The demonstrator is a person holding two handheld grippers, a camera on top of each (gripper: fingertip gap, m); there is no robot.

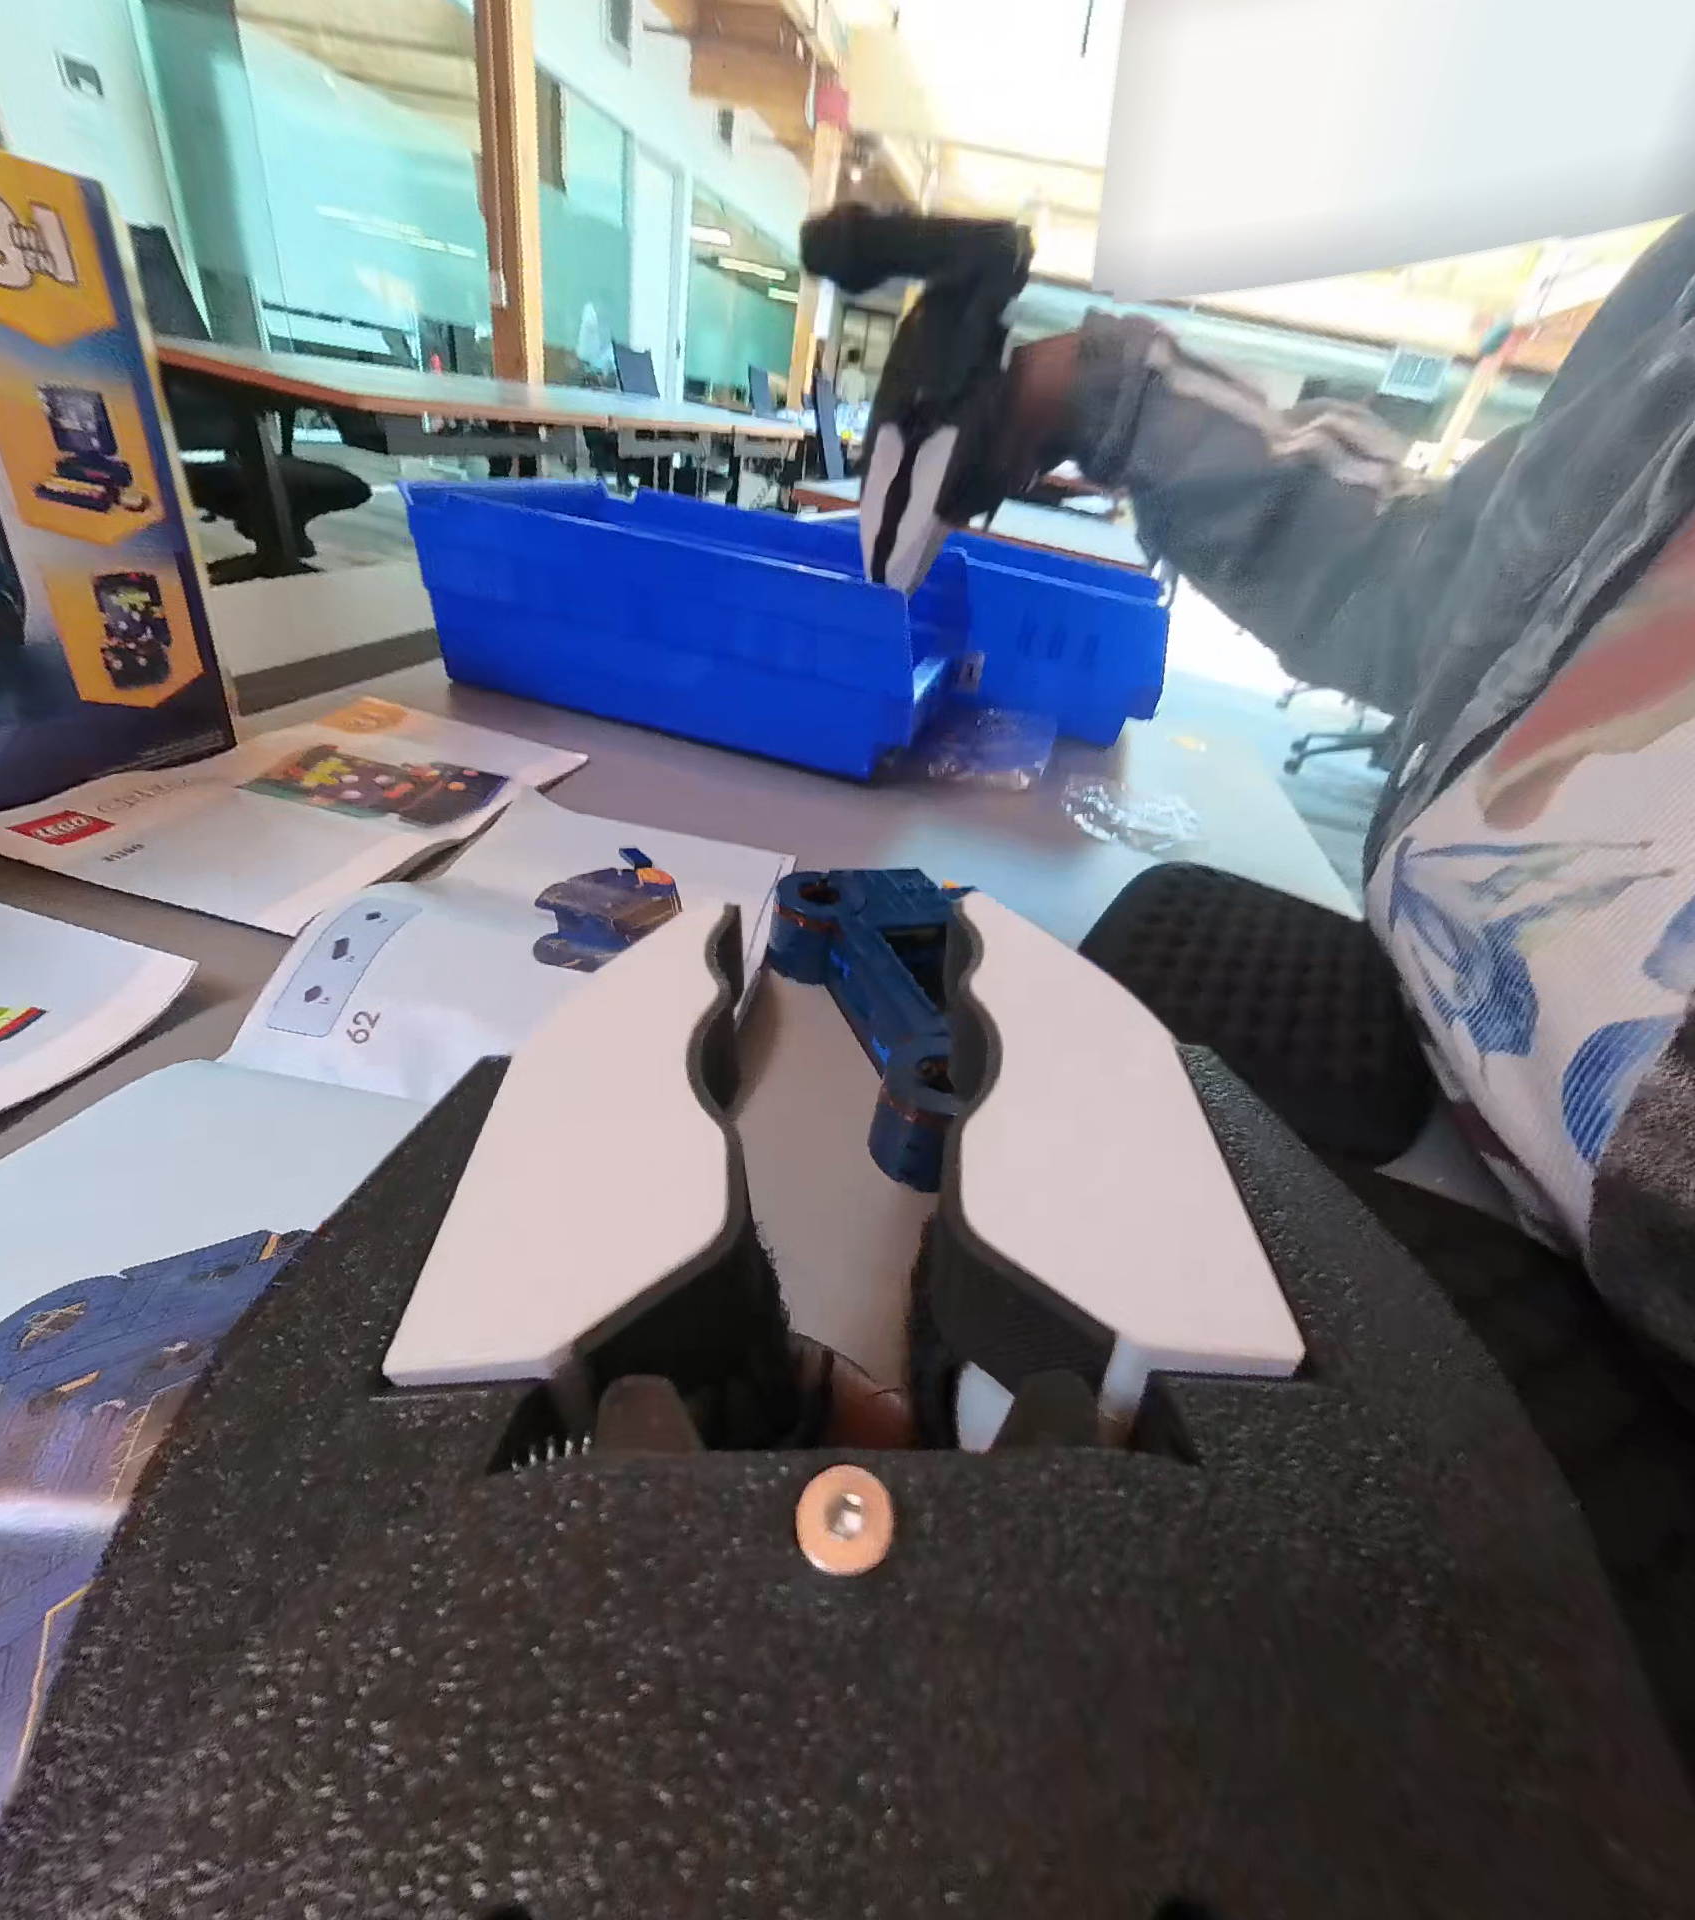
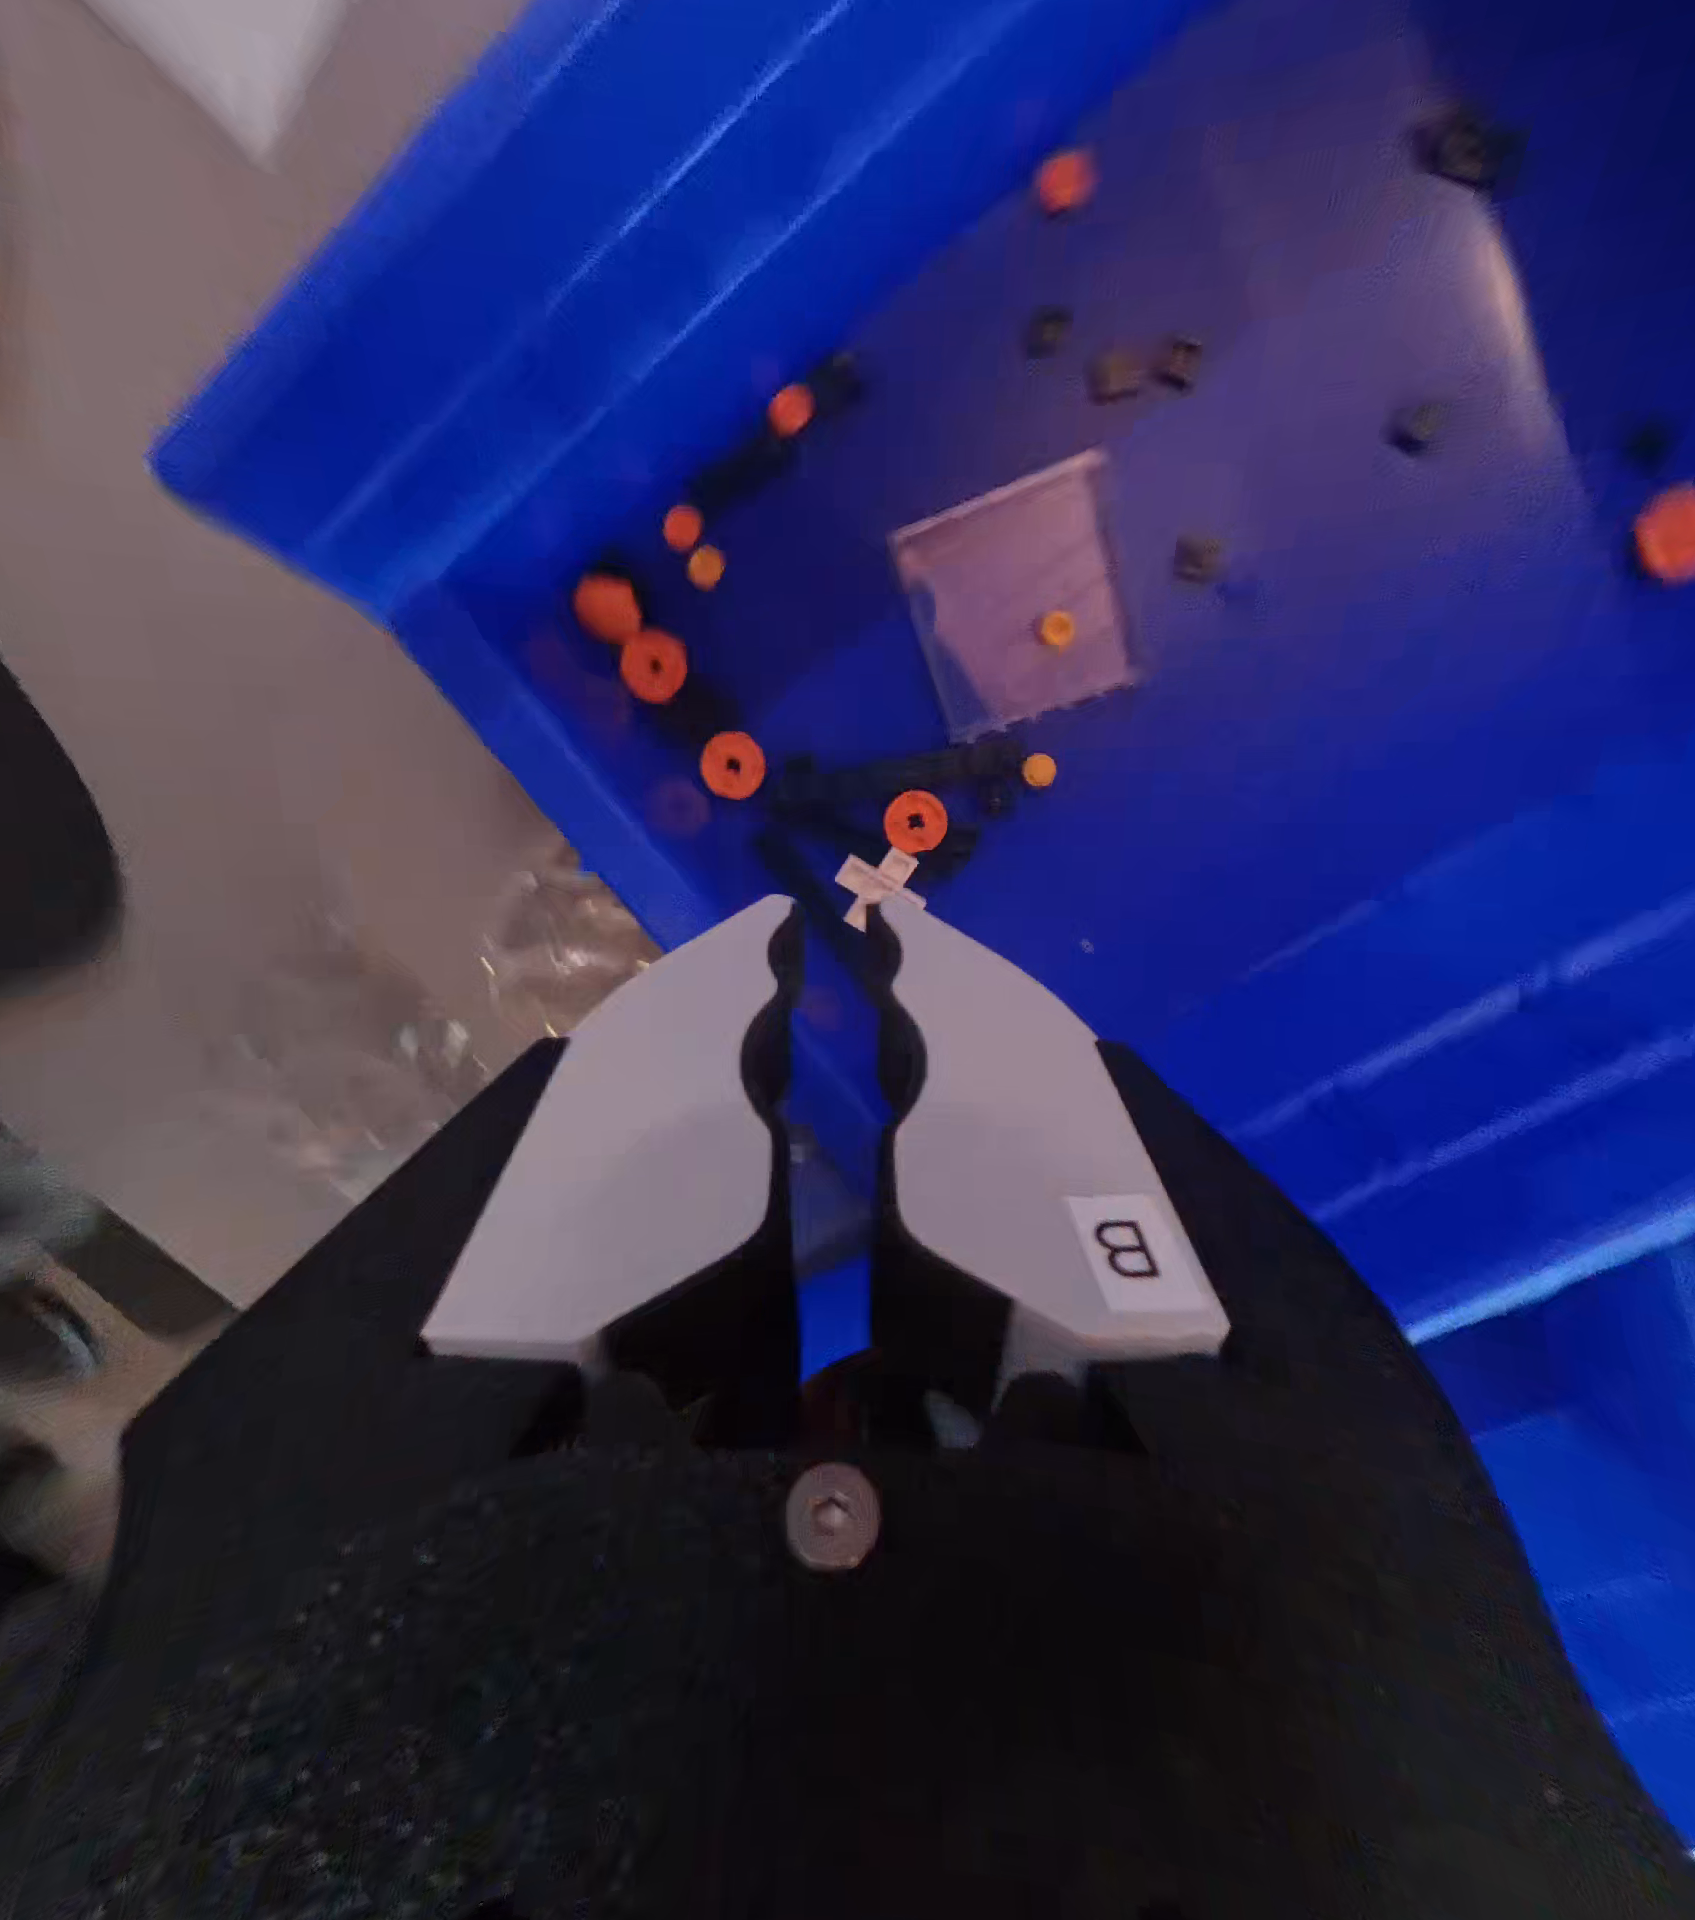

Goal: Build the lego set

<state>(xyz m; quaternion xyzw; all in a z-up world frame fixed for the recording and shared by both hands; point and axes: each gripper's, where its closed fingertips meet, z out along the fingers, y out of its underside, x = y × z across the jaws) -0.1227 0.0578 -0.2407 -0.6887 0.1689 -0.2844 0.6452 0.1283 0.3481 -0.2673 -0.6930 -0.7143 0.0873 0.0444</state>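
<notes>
A: Starting left — the left gripper (image 1: 848, 940) has its jaws apart, the dark blue lego assembly (image 1: 879, 1003) lying on the table between them; I can't tell whether the right finger touches it.

B: And the right gripper (image 2: 838, 914)?

A: Nearly together over the blue bin (image 2: 531, 270), pinching what looks like a thin black piece, with a small white cross piece (image 2: 877, 883) at the tips. The loose orange studs (image 2: 732, 765) sit around 11 o'clock from them.

B: So how to do it well?

A: I'd lift straight up, slowly — a grip that thin could slip, and the blur suggests haste.

B: The surroundings?

A: Grey table (image 1: 801, 800), instruction booklets (image 1: 282, 810) at 9 o'clock, the set's box (image 1: 22, 499) at 10, a bright glass-walled office behind.
</notes>
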